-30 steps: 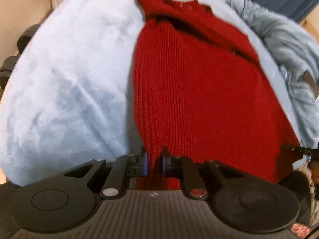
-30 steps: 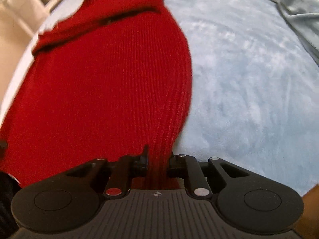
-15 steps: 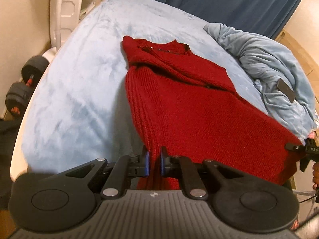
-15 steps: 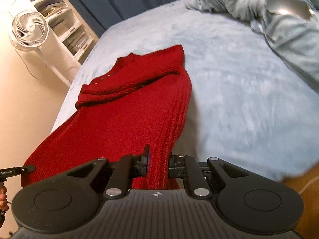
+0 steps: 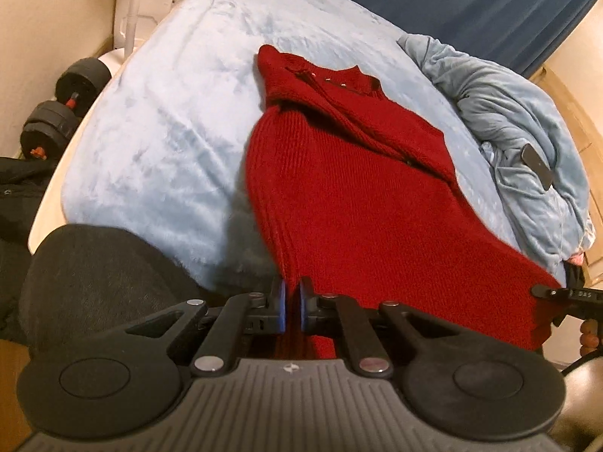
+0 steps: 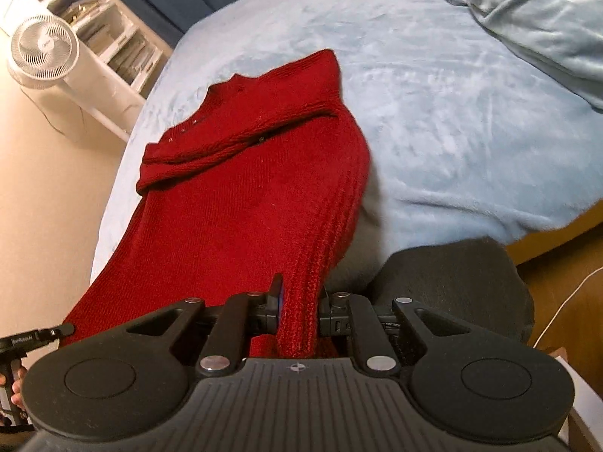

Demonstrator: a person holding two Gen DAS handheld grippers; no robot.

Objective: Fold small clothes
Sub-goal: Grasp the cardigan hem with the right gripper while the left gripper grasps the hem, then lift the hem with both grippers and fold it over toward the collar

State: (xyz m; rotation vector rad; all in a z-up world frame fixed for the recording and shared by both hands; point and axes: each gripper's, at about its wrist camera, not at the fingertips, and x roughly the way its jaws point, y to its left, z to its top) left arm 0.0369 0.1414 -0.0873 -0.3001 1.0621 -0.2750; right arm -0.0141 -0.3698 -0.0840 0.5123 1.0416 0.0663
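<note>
Sweater [image 5: 361, 203] lies mid-frame along the bed [image 5: 158, 124], its lower corners pinched in the closed jaws of left gripper [image 5: 291, 307] and right gripper [image 6: 299, 307], hem lifted, apparently for folding.

Hidden behind both gripper bodies: the near hem of the red sweater [image 5: 361, 196]. Cut off at the frame edge: the crumpled blanket [image 6: 535, 11] (top and right). Unreadable: small dark tag [image 5: 537, 164] on that blanket.
</note>
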